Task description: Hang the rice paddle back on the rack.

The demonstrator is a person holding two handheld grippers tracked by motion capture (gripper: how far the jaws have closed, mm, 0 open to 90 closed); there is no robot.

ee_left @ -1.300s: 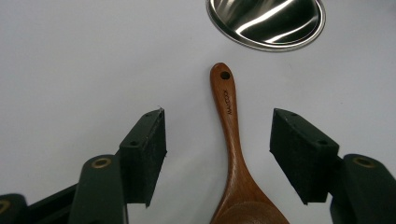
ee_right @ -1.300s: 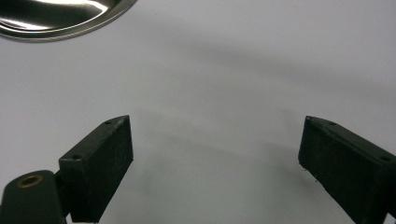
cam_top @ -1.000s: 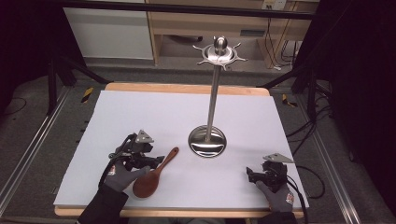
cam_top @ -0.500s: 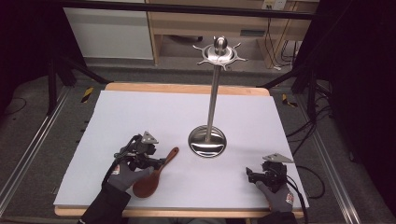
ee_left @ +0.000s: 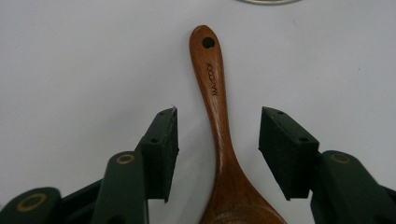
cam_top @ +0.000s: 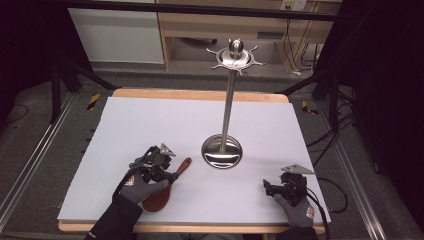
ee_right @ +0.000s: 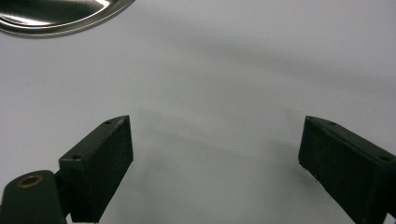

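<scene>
The wooden spoon (ee_left: 219, 140) lies flat on the white surface (cam_top: 150, 125), near the left, its bowl toward the person and its handle pointing far and right at the stand's base (cam_top: 222, 151). The left tool (ee_left: 217, 140) straddles the handle just above the bowl. Its jaws have just been closing with the spoon between them, but the left gripper view shows a gap on each side of the wood, so the pads do not yet press on it: the tool is released, not yet grasping. Taking the spoon at the neck looks deliberate, since the wood is narrow enough there to fit between the pads, and the far end with its hole (ee_left: 208, 43) stays free.

That hole probably explains the stand (cam_top: 230, 100), a steel pole on a round base in the middle of the surface, with a ring of hooks (cam_top: 235, 57) at its top. Judging by this, the work in hand is to lift the spoon and hang it by the hole on one hook, so the handle end must stay clear of the pads.

The right tool (ee_right: 215, 158) rests on the surface at the near right, well apart from the spoon, jaws wide with nothing between them. It seems to be waiting, perhaps to steady the base, whose edge (ee_right: 60, 18) shows at the far left of the right gripper view.
</scene>
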